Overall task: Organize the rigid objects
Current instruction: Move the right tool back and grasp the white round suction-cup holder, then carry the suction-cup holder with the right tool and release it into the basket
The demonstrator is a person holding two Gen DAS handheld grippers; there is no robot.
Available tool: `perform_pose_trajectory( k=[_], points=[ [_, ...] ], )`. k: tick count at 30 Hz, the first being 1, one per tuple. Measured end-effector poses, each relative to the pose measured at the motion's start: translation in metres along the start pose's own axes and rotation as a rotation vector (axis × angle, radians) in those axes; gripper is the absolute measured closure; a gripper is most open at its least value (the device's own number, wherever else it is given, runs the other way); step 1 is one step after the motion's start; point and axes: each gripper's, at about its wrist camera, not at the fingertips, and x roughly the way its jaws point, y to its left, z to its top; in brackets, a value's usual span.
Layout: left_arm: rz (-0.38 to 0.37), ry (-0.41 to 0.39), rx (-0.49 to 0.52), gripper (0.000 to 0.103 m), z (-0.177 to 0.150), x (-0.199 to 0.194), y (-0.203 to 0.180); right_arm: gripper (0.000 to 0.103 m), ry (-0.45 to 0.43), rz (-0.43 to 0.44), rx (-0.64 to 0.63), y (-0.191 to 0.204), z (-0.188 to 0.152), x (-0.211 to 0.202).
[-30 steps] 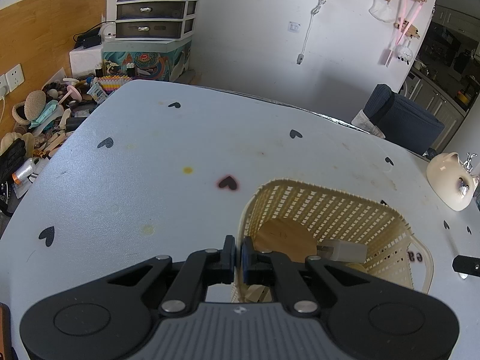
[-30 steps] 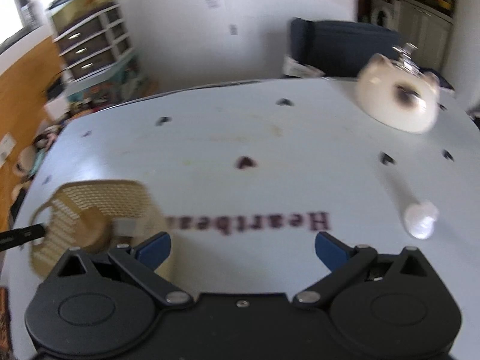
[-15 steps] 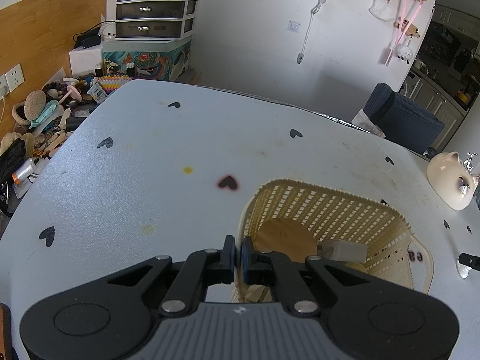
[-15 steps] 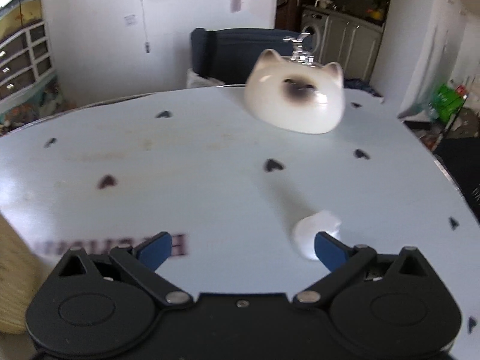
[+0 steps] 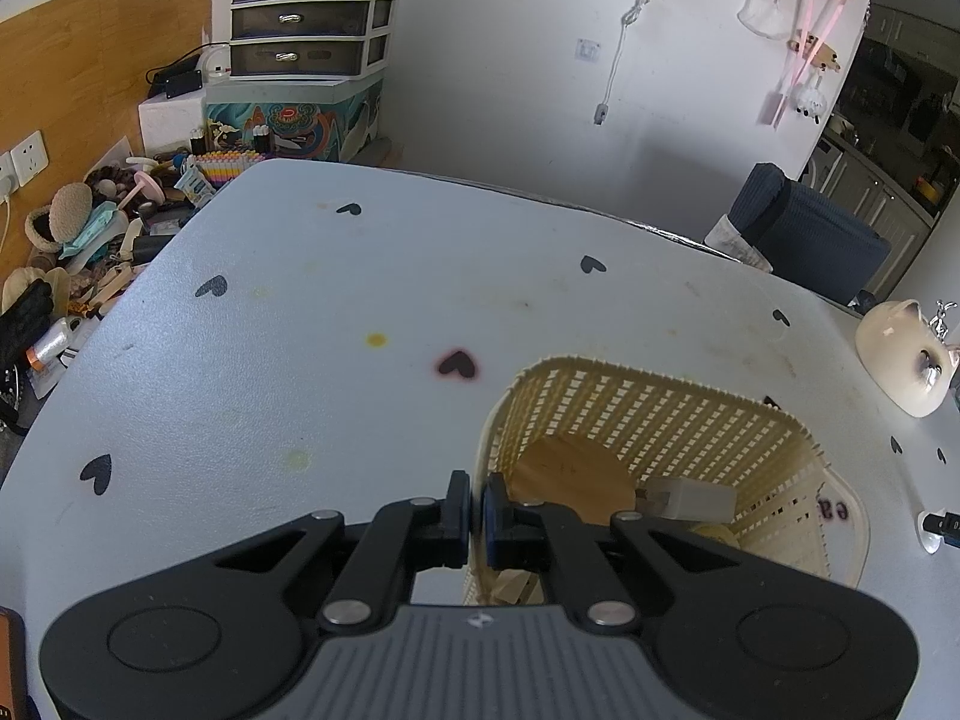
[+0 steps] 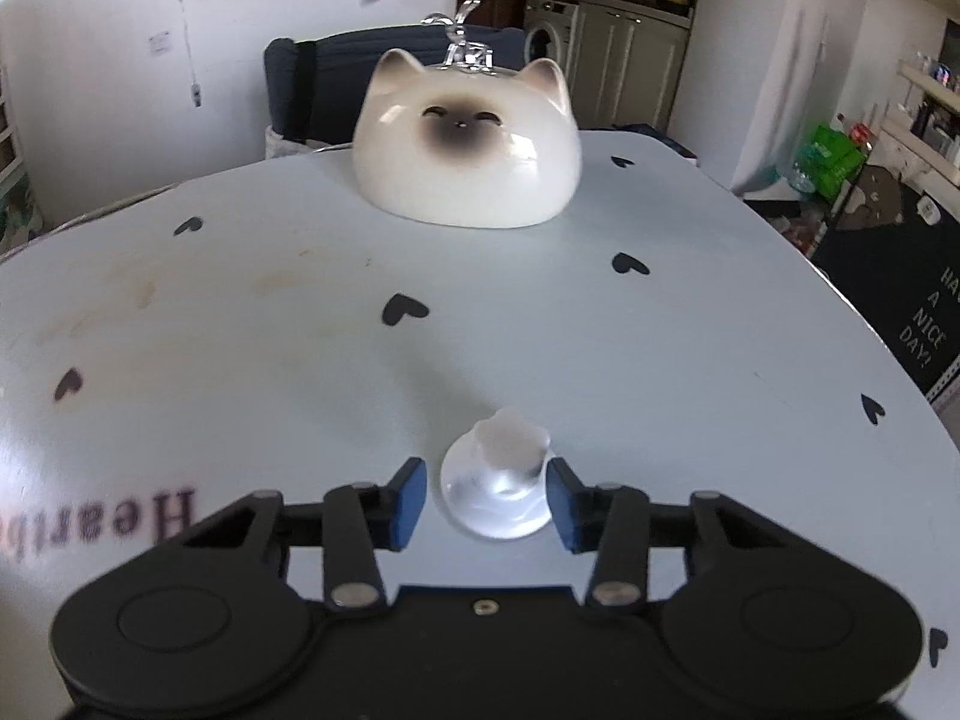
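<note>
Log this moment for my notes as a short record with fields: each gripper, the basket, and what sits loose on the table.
left gripper: shut on the near rim of the basket
right gripper: open, one finger on each side of the white knob, not yet closed on it
basket contents: wooden disc, grey block, other pieces partly hidden
loose on table: white knob, cat bowl lying upside down
behind cat bowl: small silver piece, kind unclear
</note>
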Motion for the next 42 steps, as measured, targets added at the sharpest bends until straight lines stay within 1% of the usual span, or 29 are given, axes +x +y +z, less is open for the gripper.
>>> perform_pose_trajectory(
  k=[3, 5, 6, 12, 16, 20, 25, 29, 35, 42],
  points=[
    [0.0, 0.0, 0.0, 0.099, 0.0, 0.0, 0.0, 0.06, -0.003, -0.013, 0.008, -0.002, 0.003, 0.005],
    [0.0, 0.0, -0.001, 0.099, 0.0, 0.0, 0.0, 0.07, -0.002, -0.01, 0.006, -0.002, 0.004, 0.006],
    [0.0, 0.0, 0.0, 0.099, 0.0, 0.0, 0.0, 0.072, -0.004, -0.01, 0.007, -0.003, 0.005, 0.006],
    [0.0, 0.0, 0.0, 0.099, 0.0, 0.0, 0.0, 0.073, -0.012, 0.0, -0.003, -0.002, 0.005, 0.002],
    [0.001, 0.0, 0.0, 0.099, 0.0, 0.0, 0.0, 0.073, -0.034, 0.048, -0.006, 0.006, 0.008, -0.014],
    [0.001, 0.0, 0.0, 0.099, 0.0, 0.0, 0.0, 0.073, -0.071, 0.147, -0.025, 0.026, 0.016, -0.04],
    [0.001, 0.0, -0.001, 0.099, 0.0, 0.0, 0.0, 0.073, -0.124, 0.307, -0.094, 0.062, 0.028, -0.079],
    [0.001, 0.0, -0.004, 0.099, 0.001, 0.0, -0.001, 0.073, -0.145, 0.428, -0.167, 0.094, 0.036, -0.107],
    [0.0, 0.0, -0.005, 0.099, 0.001, 0.001, -0.001, 0.073, -0.147, 0.592, -0.279, 0.141, 0.039, -0.142],
    [0.0, 0.0, -0.007, 0.099, 0.001, 0.0, -0.001, 0.073, -0.122, 0.748, -0.409, 0.187, 0.032, -0.174]
  ],
)
